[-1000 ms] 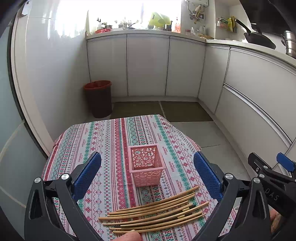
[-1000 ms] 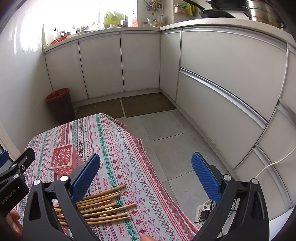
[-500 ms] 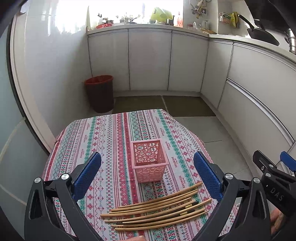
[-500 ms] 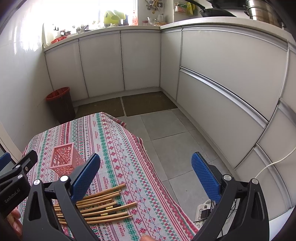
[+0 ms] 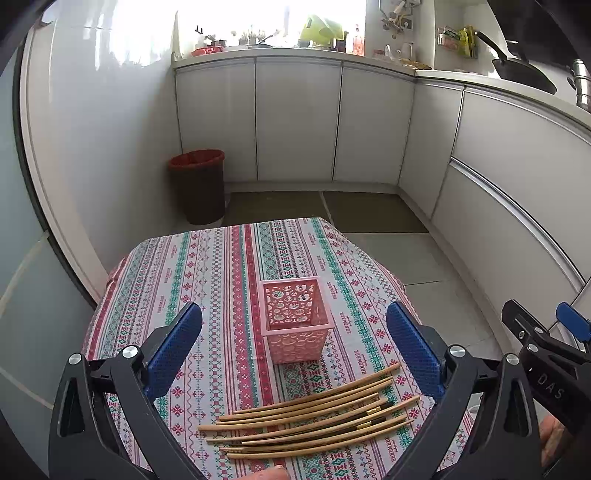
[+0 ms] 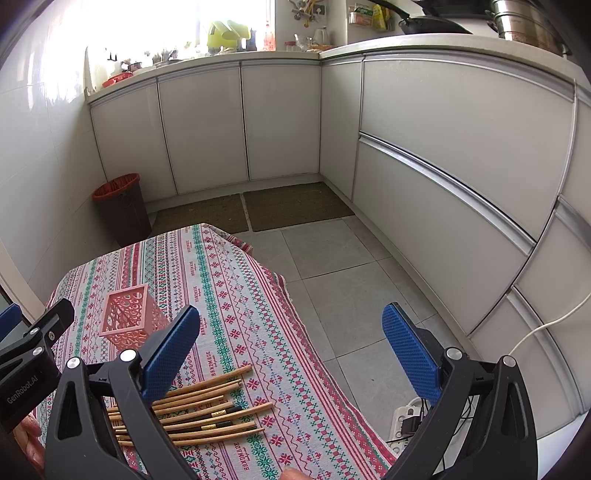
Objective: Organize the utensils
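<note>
Both tools hang level above the near edge of the cloth-covered worktop (image 5: pixel 221 266), facing the cabinets: the left tool (image 5: pixel 293 354) and the right tool (image 6: pixel 291 354) each have their blue pads spread wide with nothing between them. The chopsticks (image 5: pixel 310 417) lie in a loose row below the left tool. The pink basket (image 5: pixel 293 325) stands upright just beyond them.

A home kitchen, seen from my tongs: white cabinets (image 5: pixel 295 122) under an L-shaped counter (image 6: pixel 424 46), a frying pan (image 5: pixel 524 72) and steel pot (image 6: pixel 524 22), a red-lined waste bin (image 5: pixel 199 184), floor mats (image 6: pixel 295 205), and a cloth-covered surface (image 5: pixel 207 280).
</note>
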